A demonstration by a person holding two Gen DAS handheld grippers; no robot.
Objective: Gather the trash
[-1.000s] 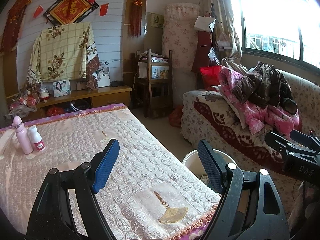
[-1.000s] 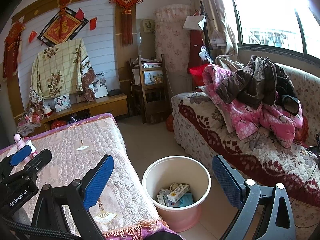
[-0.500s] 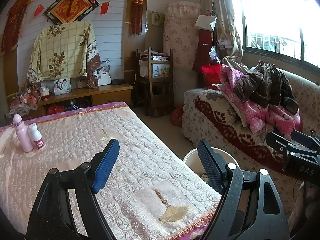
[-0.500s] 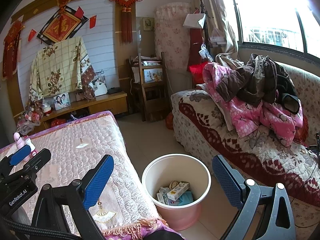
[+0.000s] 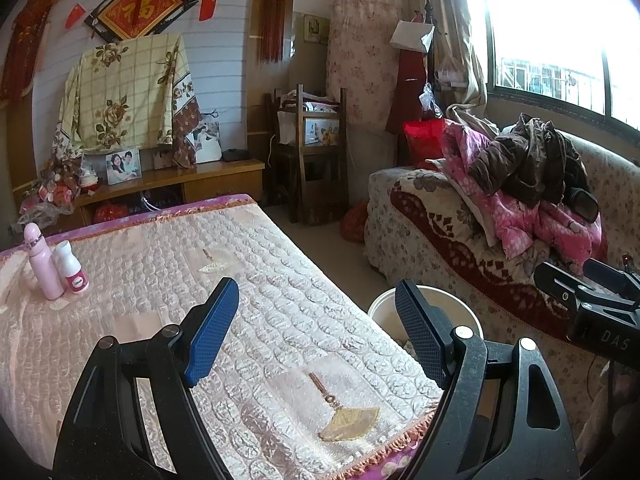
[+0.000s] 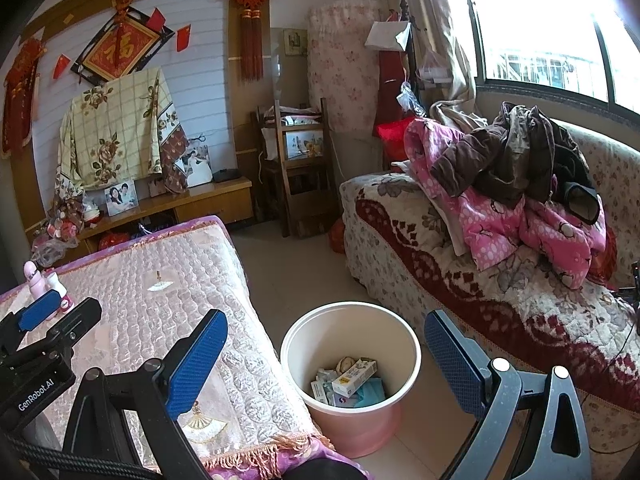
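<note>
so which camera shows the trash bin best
The right wrist view: the whole pink bin sits on the floor beside the table, with boxes and wrappers visible inside. The left wrist view shows only part of its rim, behind the left tool.

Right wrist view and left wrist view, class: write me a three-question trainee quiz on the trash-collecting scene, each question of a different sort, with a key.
1. True or false: the pink bin on the floor is empty.
2. Multiple choice: where do the two bottles stand? A) on the sofa B) on the quilted table cover C) inside the bin
3. Fill in: the jaws of the left gripper and the right gripper both stand ____, with nothing between them.

Key: 1. False; boxes and wrappers lie in it. 2. B; they stand on the table cover. 3. open.
</note>
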